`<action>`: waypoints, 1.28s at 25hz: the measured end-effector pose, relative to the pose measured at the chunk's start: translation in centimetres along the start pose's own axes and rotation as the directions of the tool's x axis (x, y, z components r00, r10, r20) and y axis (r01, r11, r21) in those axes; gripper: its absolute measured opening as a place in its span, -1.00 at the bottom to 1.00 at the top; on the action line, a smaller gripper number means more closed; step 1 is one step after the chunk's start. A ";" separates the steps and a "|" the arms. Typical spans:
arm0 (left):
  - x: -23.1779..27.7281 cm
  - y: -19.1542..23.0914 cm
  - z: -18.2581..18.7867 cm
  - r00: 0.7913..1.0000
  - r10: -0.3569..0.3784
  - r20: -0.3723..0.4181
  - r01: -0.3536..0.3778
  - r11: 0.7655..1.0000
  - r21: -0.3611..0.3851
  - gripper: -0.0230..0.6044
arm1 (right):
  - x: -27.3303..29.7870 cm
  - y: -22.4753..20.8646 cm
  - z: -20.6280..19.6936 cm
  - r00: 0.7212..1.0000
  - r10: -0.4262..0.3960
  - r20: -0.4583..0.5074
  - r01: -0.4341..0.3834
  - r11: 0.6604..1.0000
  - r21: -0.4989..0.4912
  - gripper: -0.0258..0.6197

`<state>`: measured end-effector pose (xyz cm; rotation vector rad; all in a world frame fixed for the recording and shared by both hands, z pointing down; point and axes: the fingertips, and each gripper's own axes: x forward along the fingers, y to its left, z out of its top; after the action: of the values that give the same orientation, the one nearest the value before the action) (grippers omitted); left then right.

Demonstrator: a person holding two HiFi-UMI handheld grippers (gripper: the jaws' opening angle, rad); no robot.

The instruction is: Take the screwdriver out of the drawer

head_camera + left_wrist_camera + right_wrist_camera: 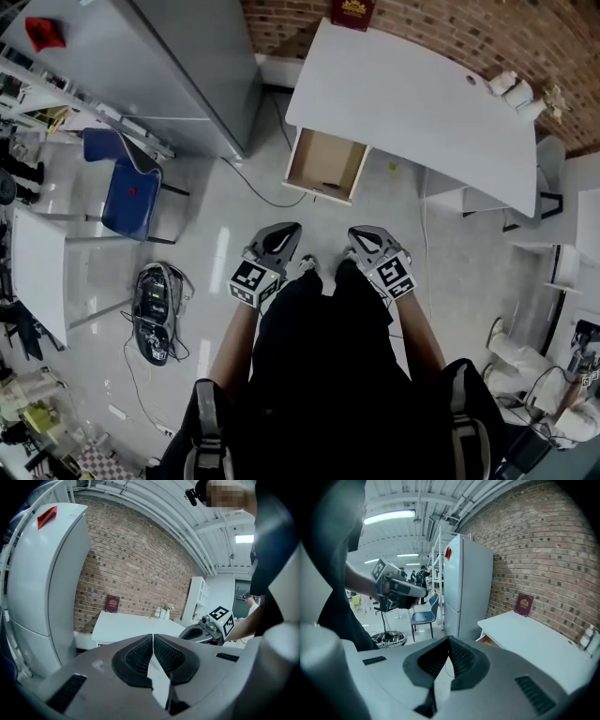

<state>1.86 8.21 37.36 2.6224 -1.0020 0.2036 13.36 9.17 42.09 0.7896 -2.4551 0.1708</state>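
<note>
Centrally in the head view, the left gripper (284, 232) and right gripper (364, 234) sit side by side in front of the person's dark clothing, both pointing toward the top of the frame and well apart from the desk (412, 103). In the left gripper view the left gripper (153, 641) has its jaws pressed together with nothing between them. In the right gripper view the right gripper (449, 644) is likewise closed and empty. Each gripper also shows in the other's view, at the right edge (206, 629) and at the left (401, 590). The drawer (323, 157) stands pulled out of the desk at the upper centre of the head view. What may be the screwdriver (330, 185), a dark sliver too small to be sure of, lies inside near the front wall. A red book (353, 11) stands at the top edge against the brick wall (441, 28). A grey fridge (178, 66) fills the upper left, a blue chair (127, 183) is below it, and a tangle of cables (155, 314) lies on the floor (244, 234) at lower left.
</note>
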 end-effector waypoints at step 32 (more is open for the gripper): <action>7.9 9.8 -10.8 0.953 0.280 -0.121 -0.300 0.927 -0.224 -0.86 | 19.8 -11.7 -15.7 0.848 0.378 -0.371 -0.471 0.859 -0.203 -0.74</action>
<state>0.97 0.22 51.86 2.2221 -1.2952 0.2461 13.99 -6.02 65.45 0.0630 -2.2348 0.0924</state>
